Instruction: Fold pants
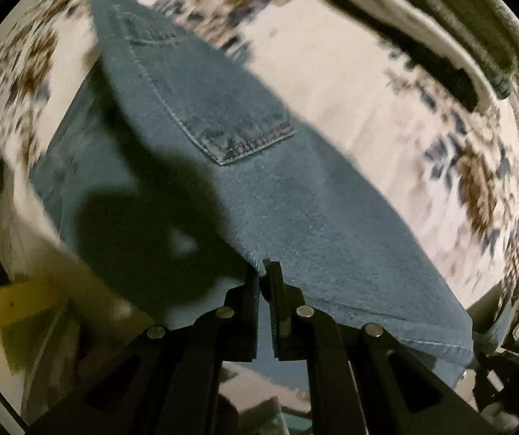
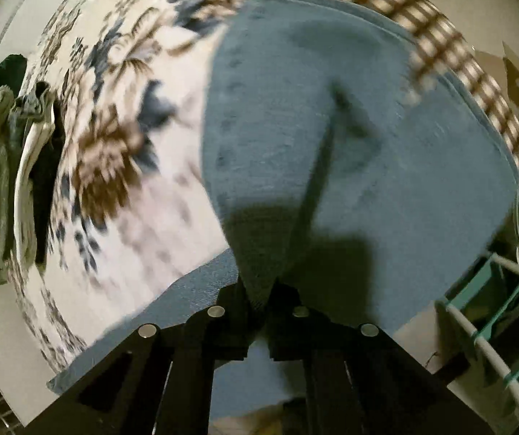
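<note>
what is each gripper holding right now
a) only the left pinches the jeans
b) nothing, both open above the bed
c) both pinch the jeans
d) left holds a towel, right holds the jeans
c: the left gripper has its jaws shut on an edge of the jeans, and the right gripper is shut on a bunched point of the same denim.

Jeans [image 1: 245,166] lay across a bedspread [image 1: 350,83], one edge lifted between the left gripper's [image 1: 264,272] closed jaws and another pinched in the right gripper [image 2: 259,297]. Folded clothes [image 1: 451,18] sat stacked at the bedspread's far edge, well apart from the jeans.
</note>
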Tool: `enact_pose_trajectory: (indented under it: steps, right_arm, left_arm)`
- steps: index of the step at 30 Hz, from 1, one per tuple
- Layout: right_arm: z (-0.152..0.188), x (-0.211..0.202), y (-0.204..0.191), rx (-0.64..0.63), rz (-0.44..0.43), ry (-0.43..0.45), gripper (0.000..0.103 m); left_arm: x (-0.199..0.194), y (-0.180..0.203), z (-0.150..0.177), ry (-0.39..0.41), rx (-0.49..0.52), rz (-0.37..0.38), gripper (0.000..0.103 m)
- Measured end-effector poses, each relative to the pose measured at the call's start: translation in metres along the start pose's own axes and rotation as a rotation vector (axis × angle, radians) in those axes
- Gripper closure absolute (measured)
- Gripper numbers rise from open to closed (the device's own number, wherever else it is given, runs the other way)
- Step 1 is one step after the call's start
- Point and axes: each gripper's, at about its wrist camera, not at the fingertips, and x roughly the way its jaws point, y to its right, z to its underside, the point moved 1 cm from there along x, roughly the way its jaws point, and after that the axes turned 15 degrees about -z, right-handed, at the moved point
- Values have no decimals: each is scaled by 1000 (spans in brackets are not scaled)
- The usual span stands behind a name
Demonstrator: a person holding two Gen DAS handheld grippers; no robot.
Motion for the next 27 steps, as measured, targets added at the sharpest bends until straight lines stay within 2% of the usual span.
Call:
enact_pose_trajectory:
  steps: [4, 8, 11, 13, 15, 16, 17, 20, 21, 22, 24, 27]
  right_arm:
    - [33, 5, 40, -14, 34, -3, 97]
    - [45, 18, 68, -26, 63, -14, 97]
    - [50, 23, 74, -52, 65, -29, 97]
    - [51, 24, 79, -66, 61, -52, 91]
    - [49, 11, 81, -83, 69, -69, 61]
    - [47, 0, 82, -98, 68, -60, 55]
    - [44, -10, 79, -116, 61, -47, 44]
    - [35, -36, 64, -209, 83, -5, 33]
    - [32, -38, 57, -240, 97, 1, 28]
    - [26, -38, 48, -282, 118, 16, 26]
    - [12, -38, 23, -328, 139, 51, 23]
    - [-11, -47, -10, -320, 149, 116, 22]
  left_arm:
    - [28, -13, 28, -56, -6, -32, 100]
    - [60, -18, 42, -84, 0, -65, 100]
    - [67, -17, 48, -67, 29, -81, 99]
    - [63, -19, 50, -54, 33, -73, 96]
    - [54, -25, 52, -34, 30, -51, 95]
    - [49, -28, 52, -23, 27, -45, 95]
    - [44, -30, 52, -16, 22, -37, 94]
    - [35, -32, 51, 11, 28, -71, 78]
    - [33, -29, 49, 32, 33, -82, 69]
    - [31, -27, 47, 49, 39, -100, 55]
    - [30, -24, 45, 63, 49, -130, 36]
    - [32, -20, 44, 65, 55, -146, 35]
